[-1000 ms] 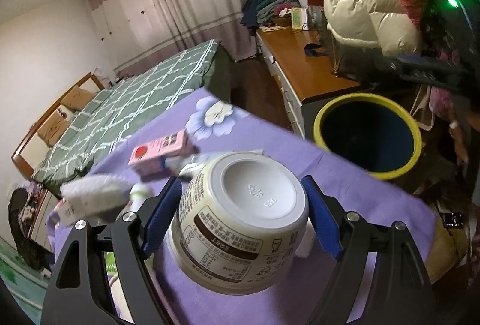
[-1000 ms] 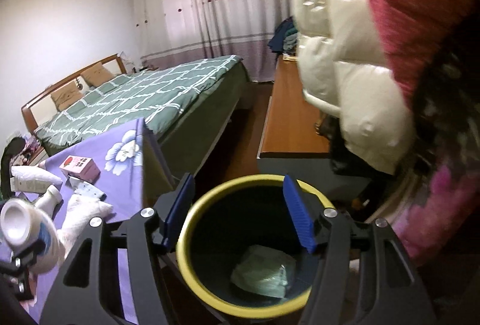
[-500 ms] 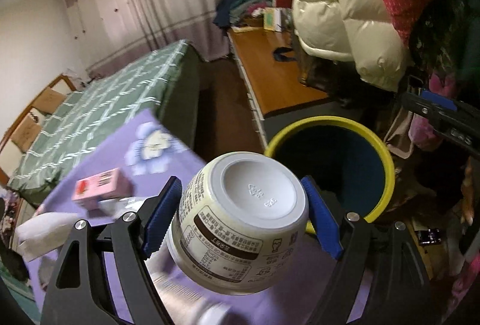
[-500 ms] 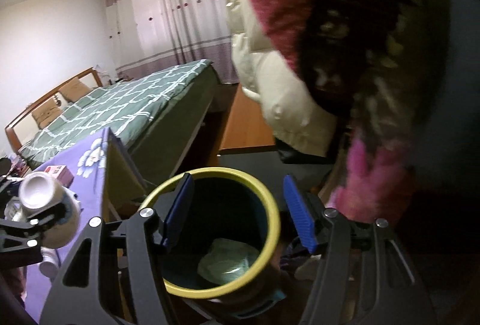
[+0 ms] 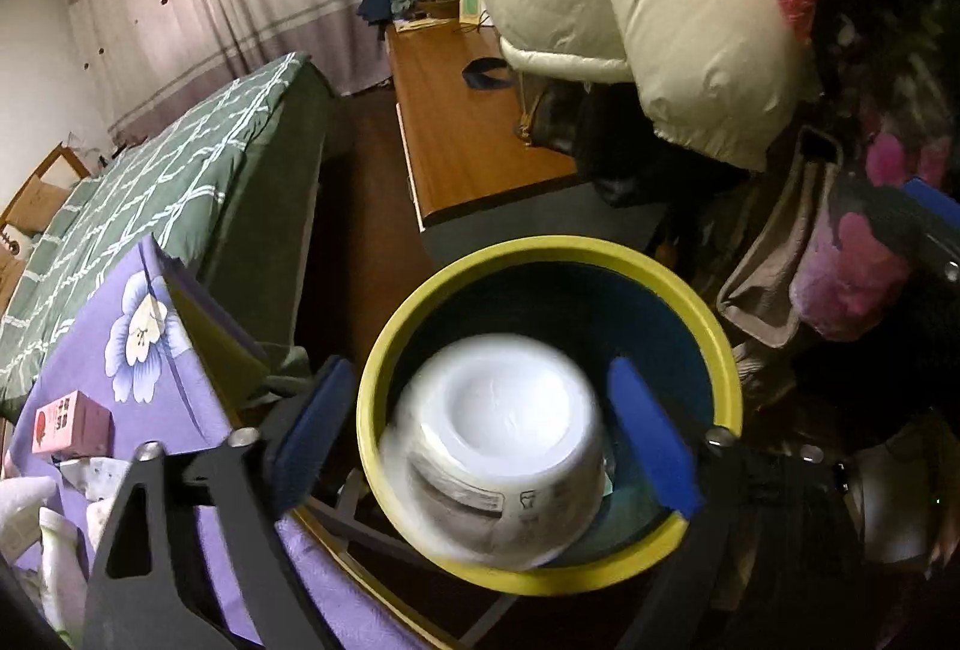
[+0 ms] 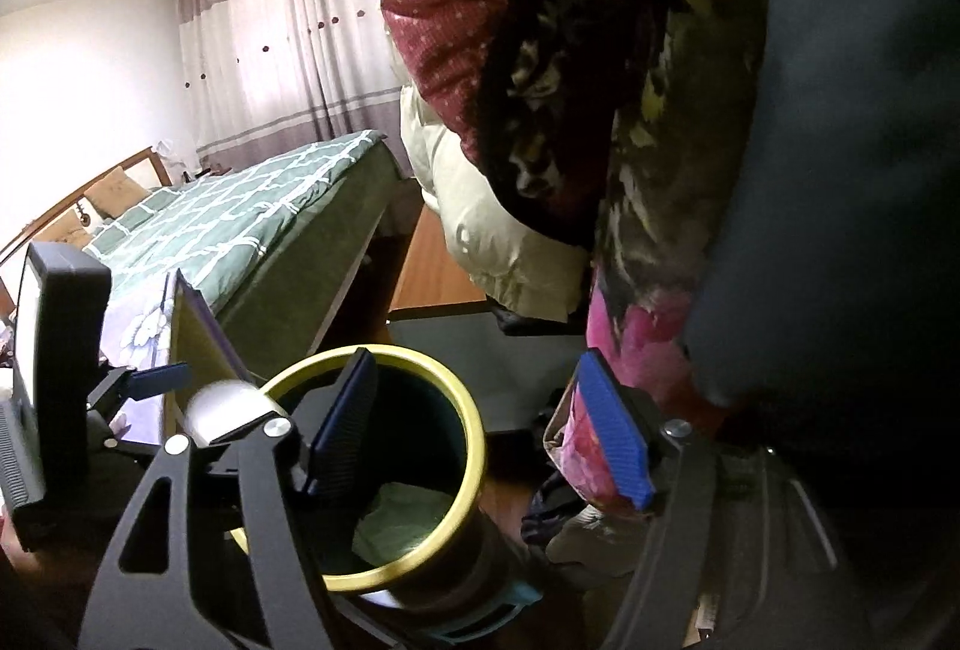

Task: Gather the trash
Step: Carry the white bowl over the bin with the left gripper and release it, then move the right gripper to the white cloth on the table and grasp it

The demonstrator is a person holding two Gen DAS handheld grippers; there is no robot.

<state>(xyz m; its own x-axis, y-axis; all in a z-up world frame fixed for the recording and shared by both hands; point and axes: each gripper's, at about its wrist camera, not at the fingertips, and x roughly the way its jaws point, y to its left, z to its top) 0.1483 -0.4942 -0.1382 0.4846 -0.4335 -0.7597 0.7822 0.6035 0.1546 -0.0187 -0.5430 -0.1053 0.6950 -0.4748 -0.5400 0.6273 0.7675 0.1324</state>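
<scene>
Left wrist view: left tongs [image 5: 486, 446] opening, cup [image 5: 495, 455] loose between pads, dropping into bin [image 5: 714, 332] directly below. Right tongs [image 6: 480, 428] opening, empty, bin rim under its left pad.

White paper bowl [image 5: 495, 446] with dark print. Yellow-rimmed bin [image 5: 717, 350], dark blue inside. Purple tablecloth [image 5: 96, 350] with white flowers. Green bedspread [image 5: 180, 158], white grid. Pink carton [image 5: 69, 422]. Blue pads [image 5: 651, 446] on black fingers.
</scene>
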